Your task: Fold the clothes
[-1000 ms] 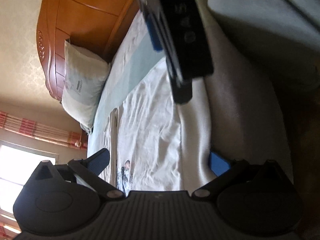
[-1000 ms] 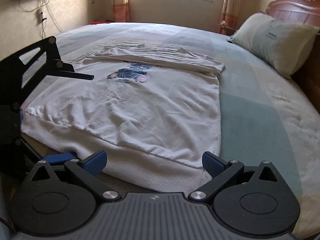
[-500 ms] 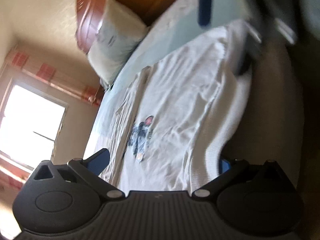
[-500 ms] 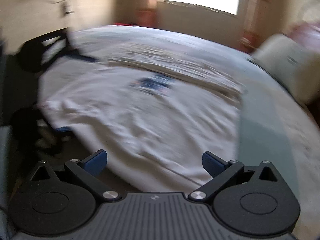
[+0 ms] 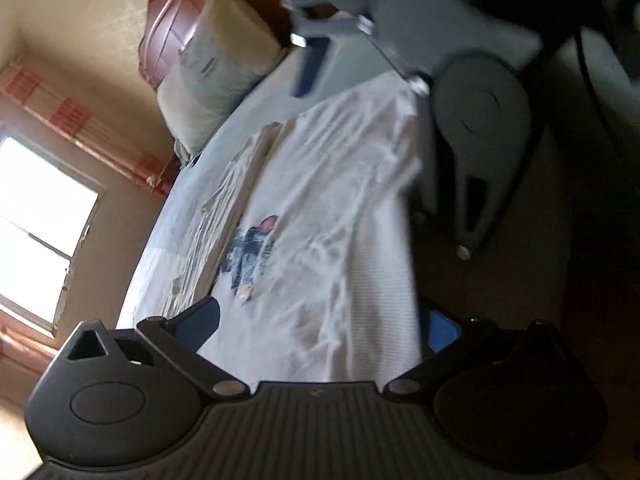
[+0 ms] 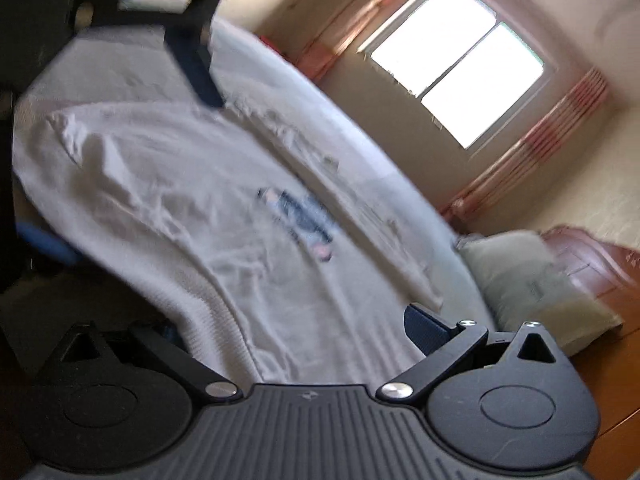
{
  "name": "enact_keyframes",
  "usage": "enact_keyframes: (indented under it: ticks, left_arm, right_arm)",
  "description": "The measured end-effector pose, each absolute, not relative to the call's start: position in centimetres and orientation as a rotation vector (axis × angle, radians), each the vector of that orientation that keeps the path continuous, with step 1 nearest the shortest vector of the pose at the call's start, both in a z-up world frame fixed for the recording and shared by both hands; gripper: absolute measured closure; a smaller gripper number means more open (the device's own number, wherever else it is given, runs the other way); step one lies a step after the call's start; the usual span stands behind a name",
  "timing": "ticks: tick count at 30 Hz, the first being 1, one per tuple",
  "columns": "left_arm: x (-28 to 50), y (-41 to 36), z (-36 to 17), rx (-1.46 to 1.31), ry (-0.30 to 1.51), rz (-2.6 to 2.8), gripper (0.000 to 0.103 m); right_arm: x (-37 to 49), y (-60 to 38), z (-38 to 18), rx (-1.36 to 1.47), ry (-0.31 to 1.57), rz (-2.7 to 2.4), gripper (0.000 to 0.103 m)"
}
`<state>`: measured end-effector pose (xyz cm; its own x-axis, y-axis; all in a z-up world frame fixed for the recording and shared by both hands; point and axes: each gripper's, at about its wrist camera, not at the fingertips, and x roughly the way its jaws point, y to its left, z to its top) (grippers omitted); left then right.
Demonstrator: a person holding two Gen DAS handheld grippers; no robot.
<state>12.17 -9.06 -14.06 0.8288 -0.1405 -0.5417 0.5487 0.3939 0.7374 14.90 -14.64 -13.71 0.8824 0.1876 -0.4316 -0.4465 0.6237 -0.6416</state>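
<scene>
Both grippers, left gripper [image 5: 320, 324] and right gripper [image 6: 296, 328], hover with fingers spread wide at the ribbed hem of the white sweatshirt [image 5: 328, 208] on the bed [image 6: 360, 152]. Grasping looks next: each needs a hem corner pinched.

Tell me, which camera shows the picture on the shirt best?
The left wrist view: the picture sits nearer and sharper on the shirt. The right wrist view shows it too, but blurrier.

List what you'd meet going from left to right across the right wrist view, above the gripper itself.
White sweatshirt → its blue printed graphic → window → pillow → wooden headboard.
</scene>
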Motion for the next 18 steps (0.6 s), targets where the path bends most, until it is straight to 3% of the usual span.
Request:
enact_keyframes:
  ticks: [8,18]
  left_arm:
    - [13.3,-11.2,-15.2,1.055,0.373,-0.389,0.0]
    - [12.7,-7.7,-16.3,1.103,0.362,-0.221,0.0]
  right_arm:
    - [15.5,-15.6,-13.5,-0.803,0.354,0.388,0.0]
    - [16.4,-18.7,-16.1,-0.872,0.364,0.293,0.0]
